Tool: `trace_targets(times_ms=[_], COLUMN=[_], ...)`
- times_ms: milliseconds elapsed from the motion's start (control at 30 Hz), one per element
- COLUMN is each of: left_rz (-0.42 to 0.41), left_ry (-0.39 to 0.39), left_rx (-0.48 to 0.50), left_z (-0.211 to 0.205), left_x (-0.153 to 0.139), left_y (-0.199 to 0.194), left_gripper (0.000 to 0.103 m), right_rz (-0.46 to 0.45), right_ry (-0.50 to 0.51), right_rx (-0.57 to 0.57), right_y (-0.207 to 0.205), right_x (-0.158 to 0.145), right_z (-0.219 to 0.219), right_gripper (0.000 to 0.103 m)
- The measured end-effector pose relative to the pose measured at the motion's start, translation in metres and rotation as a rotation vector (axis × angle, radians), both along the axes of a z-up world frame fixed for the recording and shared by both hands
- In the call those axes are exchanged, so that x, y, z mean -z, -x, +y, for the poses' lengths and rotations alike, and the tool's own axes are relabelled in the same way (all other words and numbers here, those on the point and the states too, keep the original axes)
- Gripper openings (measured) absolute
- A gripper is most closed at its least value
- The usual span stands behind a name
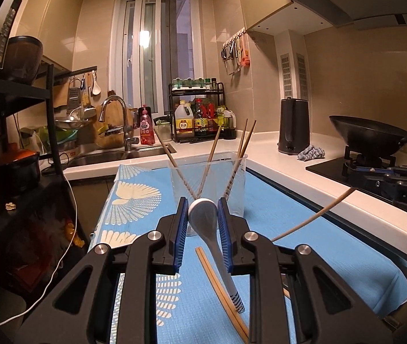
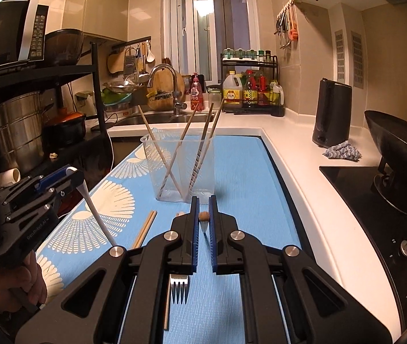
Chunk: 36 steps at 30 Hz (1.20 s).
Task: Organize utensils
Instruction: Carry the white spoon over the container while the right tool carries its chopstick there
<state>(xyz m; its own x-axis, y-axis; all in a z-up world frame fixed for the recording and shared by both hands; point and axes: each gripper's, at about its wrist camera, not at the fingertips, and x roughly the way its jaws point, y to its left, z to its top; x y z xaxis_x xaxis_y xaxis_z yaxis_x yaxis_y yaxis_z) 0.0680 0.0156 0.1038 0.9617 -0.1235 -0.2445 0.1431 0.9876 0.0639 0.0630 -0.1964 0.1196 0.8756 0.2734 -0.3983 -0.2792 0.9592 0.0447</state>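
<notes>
Center frame, my left gripper (image 1: 202, 215) clamps the spoon (image 1: 203, 218) by its bowl; I tip its handle down into the clear cup (image 1: 207, 177), while my right gripper (image 2: 203, 223) pinches a chopstick (image 2: 204, 216).

Beige-tiled kitchen (image 1: 346, 66) — window (image 1: 157, 51) behind

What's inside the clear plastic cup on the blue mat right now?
The clear plastic cup holds four wooden chopsticks, leaning apart with their tips at the bottom. No spoon or fork is inside. The glare on its walls hides any finer detail on the floor of the cup.
</notes>
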Motion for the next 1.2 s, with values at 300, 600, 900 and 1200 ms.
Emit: trace_targets(times_ms=[300, 600, 900, 1200], left_rz=[-0.005, 0.044, 0.155, 0.192], left_ry=[-0.015, -0.010, 0.008, -0.021], left_rx=[0.023, 0.023, 0.001, 0.000], left_z=[-0.005, -0.007, -0.003, -0.008], left_x=[-0.011, -0.025, -0.038, -0.047], left_y=[-0.002, -0.012, -0.037, -0.046], left_gripper=[0.020, 0.019, 0.008, 0.007], right_rz=[-0.043, -0.016, 0.005, 0.010], right_ry=[0.007, 0.046, 0.056, 0.074], right_rx=[-0.003, -0.015, -0.027, -0.037], right_y=[-0.002, -0.016, -0.030, -0.037], right_x=[-0.023, -0.035, -0.042, -0.048], right_z=[0.001, 0.007, 0.015, 0.020], right_gripper=[0.007, 0.006, 0.006, 0.006])
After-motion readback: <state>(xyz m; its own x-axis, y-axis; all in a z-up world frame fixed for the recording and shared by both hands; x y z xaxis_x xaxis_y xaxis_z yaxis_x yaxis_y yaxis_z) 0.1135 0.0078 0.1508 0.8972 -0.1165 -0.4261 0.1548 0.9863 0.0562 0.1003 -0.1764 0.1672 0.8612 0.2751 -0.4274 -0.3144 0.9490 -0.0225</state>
